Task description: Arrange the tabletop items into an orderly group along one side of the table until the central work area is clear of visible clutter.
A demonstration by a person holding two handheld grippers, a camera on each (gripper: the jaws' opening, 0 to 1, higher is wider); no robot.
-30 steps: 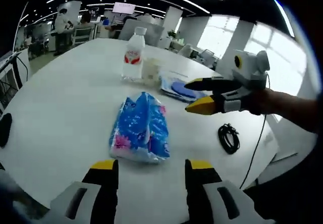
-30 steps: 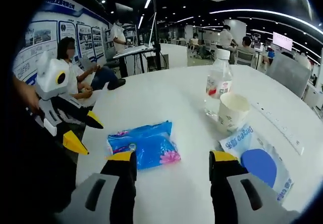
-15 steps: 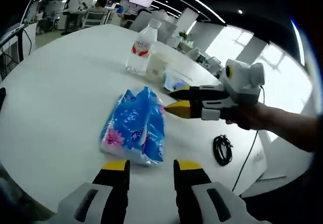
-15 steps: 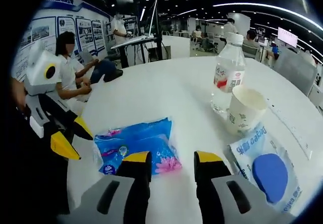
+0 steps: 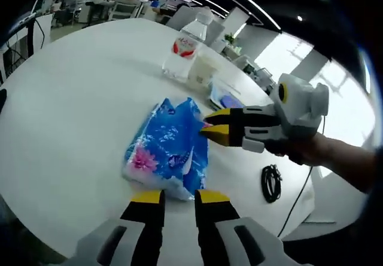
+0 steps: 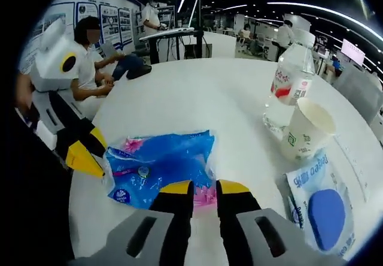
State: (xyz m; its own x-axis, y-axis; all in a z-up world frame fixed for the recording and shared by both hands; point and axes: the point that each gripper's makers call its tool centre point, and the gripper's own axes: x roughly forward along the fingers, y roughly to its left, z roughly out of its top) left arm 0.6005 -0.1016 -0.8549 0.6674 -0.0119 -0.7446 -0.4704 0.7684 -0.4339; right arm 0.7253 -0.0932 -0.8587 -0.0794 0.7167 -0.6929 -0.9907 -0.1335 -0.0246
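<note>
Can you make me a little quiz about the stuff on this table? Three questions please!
1. True or false: the paper cup stands right beside the water bottle.
2. What colour is the tissue pack that both grippers are closing in on?
A. red
B. blue
C. green
3. Fill in the blank: in the left gripper view, a coiled black ____ lies on the white table, under the right gripper.

Key: 1 true. 2 B. 3 cable.
</note>
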